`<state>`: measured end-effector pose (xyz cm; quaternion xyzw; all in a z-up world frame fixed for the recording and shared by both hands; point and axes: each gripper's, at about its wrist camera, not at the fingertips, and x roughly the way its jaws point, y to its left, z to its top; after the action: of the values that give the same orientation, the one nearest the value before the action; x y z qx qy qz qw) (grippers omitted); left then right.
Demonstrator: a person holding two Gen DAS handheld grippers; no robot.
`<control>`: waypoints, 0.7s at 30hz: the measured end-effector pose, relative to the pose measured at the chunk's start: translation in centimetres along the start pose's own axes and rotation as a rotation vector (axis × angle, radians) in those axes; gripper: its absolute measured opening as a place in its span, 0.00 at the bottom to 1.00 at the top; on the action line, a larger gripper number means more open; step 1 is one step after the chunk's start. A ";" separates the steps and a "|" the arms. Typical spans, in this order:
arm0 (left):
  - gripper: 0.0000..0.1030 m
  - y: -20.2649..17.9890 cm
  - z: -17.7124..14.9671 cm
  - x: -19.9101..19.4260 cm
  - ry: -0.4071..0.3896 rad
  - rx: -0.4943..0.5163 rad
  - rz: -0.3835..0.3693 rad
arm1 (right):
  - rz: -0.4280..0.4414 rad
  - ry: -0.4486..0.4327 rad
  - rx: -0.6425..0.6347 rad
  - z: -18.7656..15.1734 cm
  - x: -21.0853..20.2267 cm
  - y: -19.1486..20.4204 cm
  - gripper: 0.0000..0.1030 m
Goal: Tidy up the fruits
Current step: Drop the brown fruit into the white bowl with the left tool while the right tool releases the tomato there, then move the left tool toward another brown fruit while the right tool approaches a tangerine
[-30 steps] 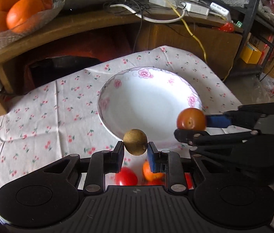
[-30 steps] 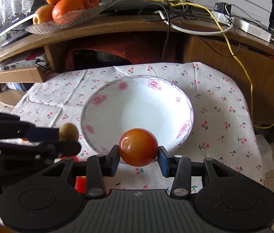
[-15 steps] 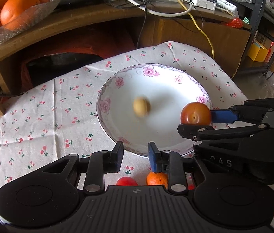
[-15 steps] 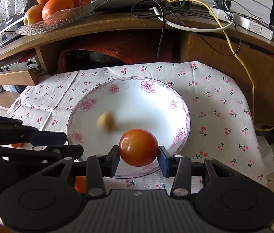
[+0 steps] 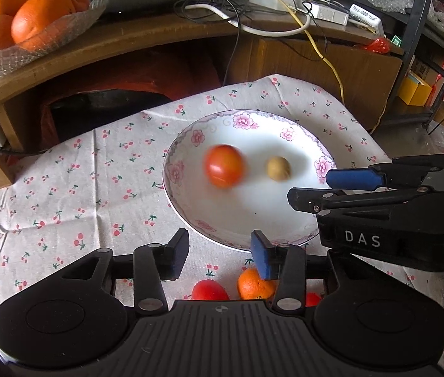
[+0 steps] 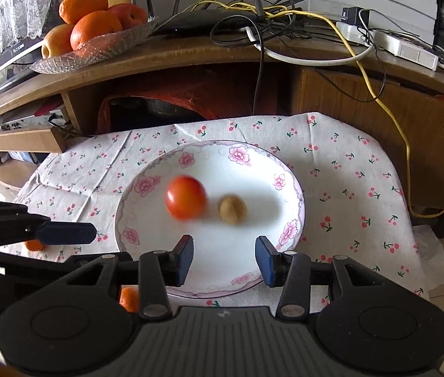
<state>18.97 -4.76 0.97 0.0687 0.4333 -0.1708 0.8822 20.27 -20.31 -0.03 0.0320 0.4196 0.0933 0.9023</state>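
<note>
Both grippers' fingers point(image 5: 262, 259) spread w/ nothing held, blurred tomato point(image 6: 185, 197) & kiwi point(image 6: 232, 210) seen ahead of right fingers point(image 6: 265, 262) in plate point(image 6: 295, 194), orange point(image 5: 254, 284) partly hidden under left fingers.

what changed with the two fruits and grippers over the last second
Both grippers let go. The left gripper dropped the small brown fruit first, then the right gripper released the red fruit; both now lie in the flowered plate, the red one blurred as if moving. Both sets of jaws stand open and empty. The plate, the tablecloth and the orange near its front edge stayed put.
</note>
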 end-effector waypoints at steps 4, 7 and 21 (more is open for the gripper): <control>0.53 0.3 -0.2 -0.3 0.000 -0.003 0.004 | 0.010 -0.004 -0.006 -0.2 -0.3 0.4 0.42; 0.54 0.4 -0.3 -0.6 -0.002 -0.003 0.007 | 0.015 0.002 -0.006 -0.3 -0.4 0.6 0.42; 0.60 1.9 -2.3 -1.5 0.030 0.008 0.001 | 0.064 0.024 -0.045 -1.3 -1.0 2.2 0.42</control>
<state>17.09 -2.00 0.68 0.0751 0.4456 -0.1710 0.8755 18.28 -18.36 0.17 0.0241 0.4272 0.1318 0.8942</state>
